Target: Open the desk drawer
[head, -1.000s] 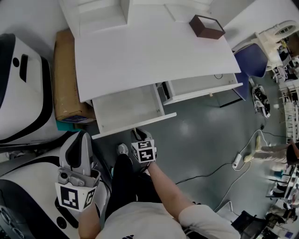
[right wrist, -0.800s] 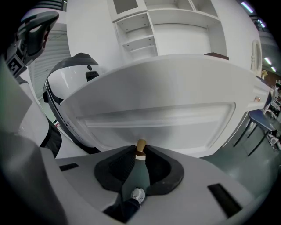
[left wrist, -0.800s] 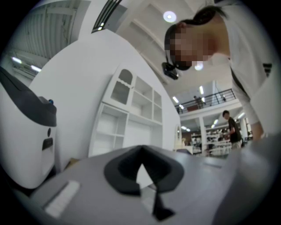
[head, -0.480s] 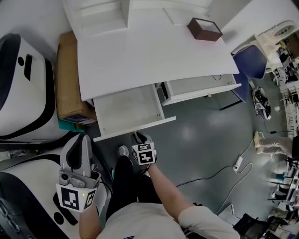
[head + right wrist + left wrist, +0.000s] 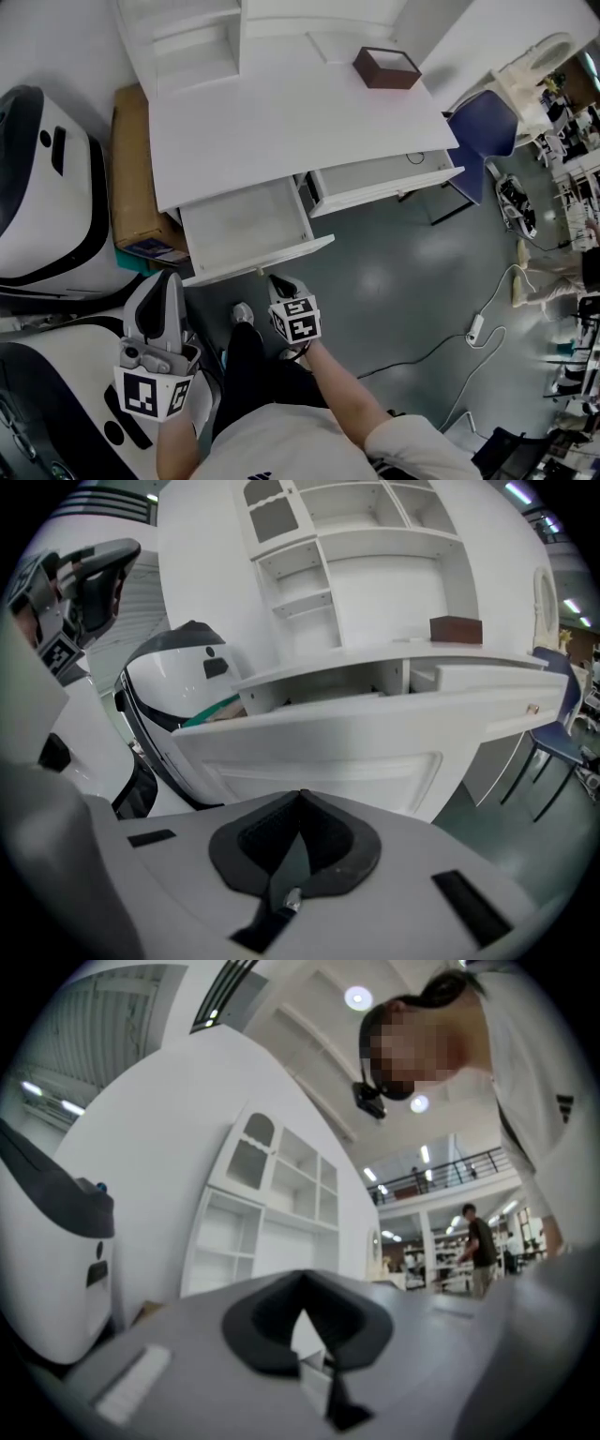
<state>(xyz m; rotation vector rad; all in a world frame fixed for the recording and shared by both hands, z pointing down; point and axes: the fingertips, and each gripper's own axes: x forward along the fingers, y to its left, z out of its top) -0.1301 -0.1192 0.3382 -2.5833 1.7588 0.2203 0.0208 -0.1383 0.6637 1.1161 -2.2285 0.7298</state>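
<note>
The white desk (image 5: 281,112) has its left drawer (image 5: 239,225) pulled out and empty, its front panel (image 5: 258,261) nearest me. My right gripper (image 5: 278,281) hovers just in front of that panel, a little apart from it, shut with nothing between its jaws. In the right gripper view the drawer front (image 5: 328,752) fills the middle, beyond the closed right gripper (image 5: 302,794). My left gripper (image 5: 159,281) stays low at the left, away from the desk, its jaws together and empty. The left gripper (image 5: 302,1279) points toward white shelving.
A second drawer (image 5: 380,178) also stands open to the right. A brown box (image 5: 386,67) sits on the desktop. A cardboard box (image 5: 131,178) and a white-and-black machine (image 5: 47,187) flank the desk's left. A blue chair (image 5: 483,127) and a power strip (image 5: 475,326) lie to the right.
My right gripper has drawn back a little from the drawer front, toward me. The left gripper has hardly moved.
</note>
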